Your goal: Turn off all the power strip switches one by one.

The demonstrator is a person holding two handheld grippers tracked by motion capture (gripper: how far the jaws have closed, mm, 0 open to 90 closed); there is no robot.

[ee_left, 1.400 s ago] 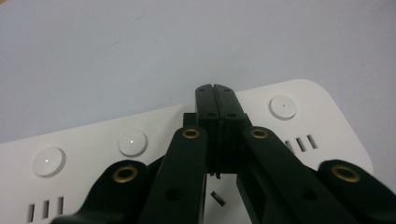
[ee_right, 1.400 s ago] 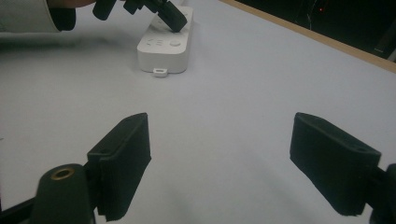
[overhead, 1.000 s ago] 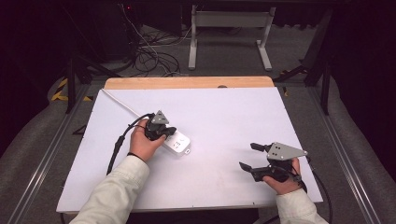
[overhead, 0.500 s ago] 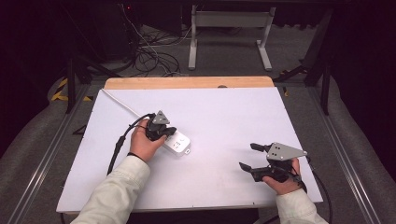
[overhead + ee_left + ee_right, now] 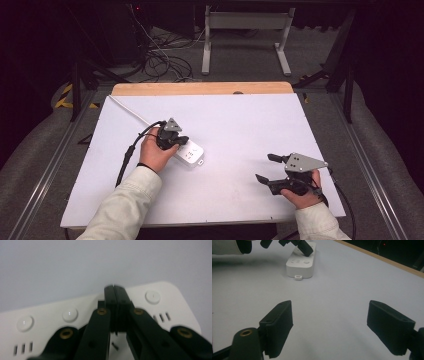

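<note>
Two claws work over the white tabletop (image 5: pixel 240 120). Left of centre, the left claw (image 5: pixel 181 141) has its jaws pressed together, tips down on a white power strip (image 5: pixel 191 154) beside its round buttons (image 5: pixel 69 314). Well apart, near right, the right claw (image 5: pixel 267 168) hovers, jaws spread wide, holding nothing.

White table (image 5: pixel 240 120), white power strip (image 5: pixel 190 153)
</note>
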